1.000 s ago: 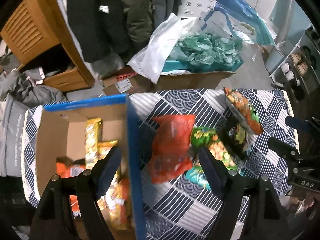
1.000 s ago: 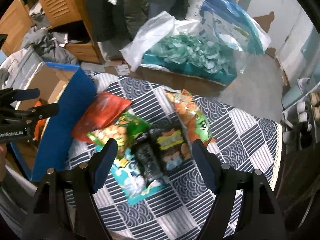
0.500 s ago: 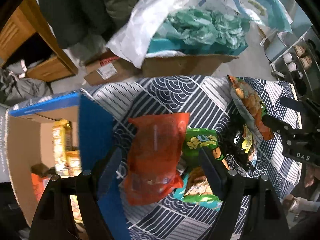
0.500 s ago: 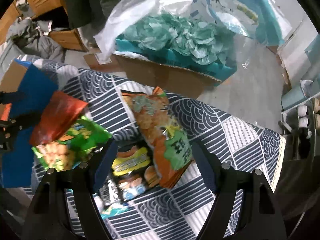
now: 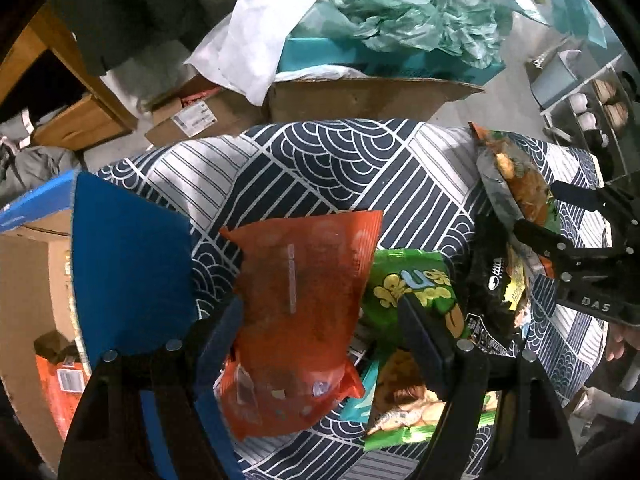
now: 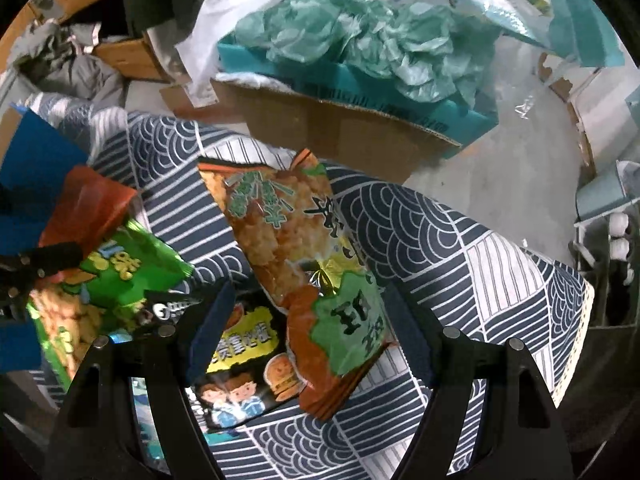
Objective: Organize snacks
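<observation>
the left gripper (image 5: 320, 336) has its fingers spread wide on either side of the red snack bag (image 5: 298, 320), and neither pad can be seen pressing it. that bag lies on the patterned tablecloth (image 5: 320, 168) near the tabletop's left edge, just beside the blue flap (image 5: 128, 272) of the cardboard box (image 5: 32, 288). the risk here is that a closing pinch on such a slack, slippery pouch catches only a fold of film, so the bag would slide out on the lift or snag on the flap standing between it and the box.

the green snack bag (image 5: 416, 292) overlaps the red one's right side, so closing could trap both and drag the pile.

the right gripper (image 6: 308, 334) also has its fingers well apart, straddling the near end of the orange and green chip bag (image 6: 296, 256), which rests tilted on the black snack bag (image 6: 240, 364) toward the middle of the tabletop. a grip on that crimped end alone may let the puffy bag swing and knock its neighbours toward the right edge. both grippers work over one heap, and they could collide.

beyond the far edge sits a floor box of teal wrapping (image 6: 360, 48), out of play.
</observation>
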A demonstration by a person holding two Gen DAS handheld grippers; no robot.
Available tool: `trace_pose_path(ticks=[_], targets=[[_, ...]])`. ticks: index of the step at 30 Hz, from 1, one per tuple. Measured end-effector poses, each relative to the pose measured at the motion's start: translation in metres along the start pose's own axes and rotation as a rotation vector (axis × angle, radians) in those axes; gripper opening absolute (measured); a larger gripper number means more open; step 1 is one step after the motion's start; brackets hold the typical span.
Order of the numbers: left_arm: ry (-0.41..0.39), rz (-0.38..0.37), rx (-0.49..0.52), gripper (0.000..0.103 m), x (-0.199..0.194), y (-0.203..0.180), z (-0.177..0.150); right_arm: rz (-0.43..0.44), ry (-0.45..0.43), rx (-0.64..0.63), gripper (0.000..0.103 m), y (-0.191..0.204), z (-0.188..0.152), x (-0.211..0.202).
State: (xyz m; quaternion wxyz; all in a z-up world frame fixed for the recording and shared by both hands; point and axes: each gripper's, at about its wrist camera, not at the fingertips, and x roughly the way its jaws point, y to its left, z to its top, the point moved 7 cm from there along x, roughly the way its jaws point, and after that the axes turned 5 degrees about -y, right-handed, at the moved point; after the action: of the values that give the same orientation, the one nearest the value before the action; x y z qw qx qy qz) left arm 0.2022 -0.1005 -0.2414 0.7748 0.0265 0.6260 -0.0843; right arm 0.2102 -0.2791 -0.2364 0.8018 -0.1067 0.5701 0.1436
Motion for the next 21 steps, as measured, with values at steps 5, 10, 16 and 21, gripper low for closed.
trace_pose_path(ticks=[5, 10, 16, 21], targets=[[0.006, 0.004, 0.026, 0.081, 0.006, -0.001, -0.005, -0.033, 0.043, -0.020, 0.077, -0.002, -0.006, 0.016], [0.004, 0.010, 0.055, 0.081, 0.008, -0.003, -0.006, -0.030, 0.047, -0.020, 0.077, -0.005, -0.008, 0.022], [-0.007, 0.014, 0.082, 0.082, 0.009, -0.004, -0.011, -0.002, 0.045, 0.027, 0.056, -0.005, -0.007, 0.021], [-0.032, 0.027, 0.081, 0.065, 0.007, 0.002, -0.014, -0.017, 0.040, 0.033, 0.045, -0.005, -0.007, 0.018]])
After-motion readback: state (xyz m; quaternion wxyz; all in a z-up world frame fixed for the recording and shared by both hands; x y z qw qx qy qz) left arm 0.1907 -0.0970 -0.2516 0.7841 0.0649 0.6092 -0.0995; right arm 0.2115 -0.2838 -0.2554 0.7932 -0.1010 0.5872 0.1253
